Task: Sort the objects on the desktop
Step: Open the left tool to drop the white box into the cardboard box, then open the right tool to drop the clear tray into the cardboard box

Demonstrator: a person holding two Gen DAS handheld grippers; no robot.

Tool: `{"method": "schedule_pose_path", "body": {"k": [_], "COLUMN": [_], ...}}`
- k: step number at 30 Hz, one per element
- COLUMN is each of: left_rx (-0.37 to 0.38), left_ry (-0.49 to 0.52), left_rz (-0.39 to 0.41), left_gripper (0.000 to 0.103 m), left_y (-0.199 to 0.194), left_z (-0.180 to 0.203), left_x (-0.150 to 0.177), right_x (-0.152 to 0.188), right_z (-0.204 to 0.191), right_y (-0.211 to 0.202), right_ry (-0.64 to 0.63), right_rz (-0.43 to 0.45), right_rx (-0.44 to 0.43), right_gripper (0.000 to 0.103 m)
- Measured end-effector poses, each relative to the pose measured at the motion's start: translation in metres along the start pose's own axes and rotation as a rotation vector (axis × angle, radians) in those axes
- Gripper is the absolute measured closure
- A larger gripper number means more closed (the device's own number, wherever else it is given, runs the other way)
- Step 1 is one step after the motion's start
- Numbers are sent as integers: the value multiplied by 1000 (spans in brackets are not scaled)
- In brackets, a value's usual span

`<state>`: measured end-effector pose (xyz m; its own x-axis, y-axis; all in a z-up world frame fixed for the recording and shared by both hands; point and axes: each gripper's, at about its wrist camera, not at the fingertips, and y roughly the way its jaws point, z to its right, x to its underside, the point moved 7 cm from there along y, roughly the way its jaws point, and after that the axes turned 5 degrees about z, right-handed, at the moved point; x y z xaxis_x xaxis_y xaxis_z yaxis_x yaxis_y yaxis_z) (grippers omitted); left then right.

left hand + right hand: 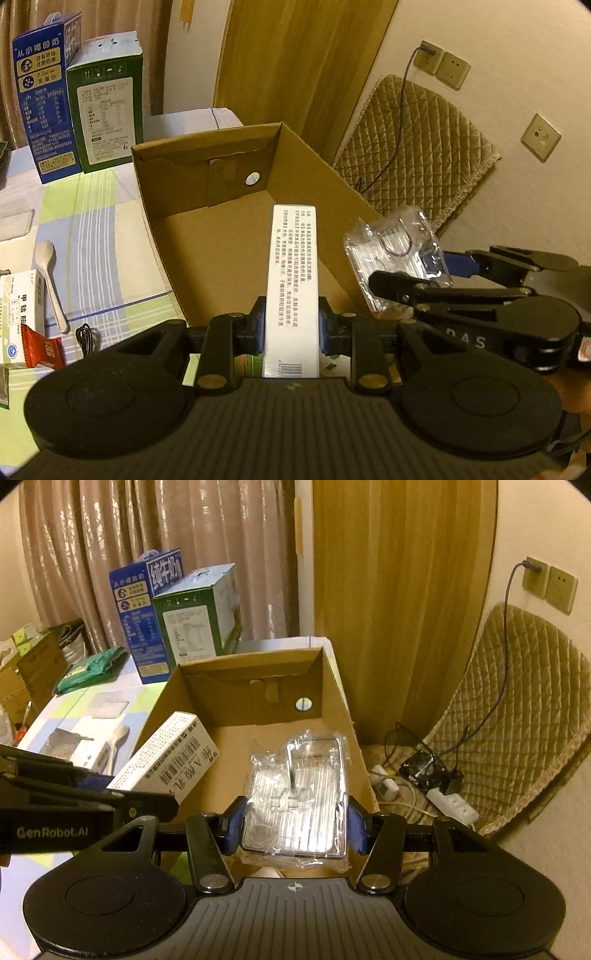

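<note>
A long white medicine carton (291,280) is clamped between the pads of the left tool (291,326) and held over the open cardboard box (207,236). A clear plastic-wrapped case (299,797) is gripped in the right tool (295,827), above the box's right wall. On the bench (107,236), a white spoon (50,277) and a red sachet (42,349) are seen left of the box, with two milk cartons (77,107) at the far side.

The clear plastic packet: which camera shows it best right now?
Right wrist view: the clear plastic packet fills the centre, clamped between the right gripper's blue fingers over the cardboard box. The left wrist view shows it smaller, from the side.
</note>
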<state>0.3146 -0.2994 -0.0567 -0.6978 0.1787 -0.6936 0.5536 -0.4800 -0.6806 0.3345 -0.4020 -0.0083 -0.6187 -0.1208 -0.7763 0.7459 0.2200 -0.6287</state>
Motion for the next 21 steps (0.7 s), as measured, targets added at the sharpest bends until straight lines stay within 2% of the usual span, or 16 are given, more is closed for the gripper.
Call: {"method": "schedule_pose_path", "body": {"k": [7, 21], "left_rx": [-36, -49], "left_ry": [11, 23], "left_rz": [17, 7], "left_gripper": [82, 82], "left_y": [-6, -16], "left_z": [-10, -15], "left_x": [-1, 6], "right_x": [4, 3], "right_z": [2, -9], "right_y": [3, 1], "right_ry": [1, -5], "right_rz": [-11, -12], "right_rx": [1, -17], "right_gripper": [51, 51]}}
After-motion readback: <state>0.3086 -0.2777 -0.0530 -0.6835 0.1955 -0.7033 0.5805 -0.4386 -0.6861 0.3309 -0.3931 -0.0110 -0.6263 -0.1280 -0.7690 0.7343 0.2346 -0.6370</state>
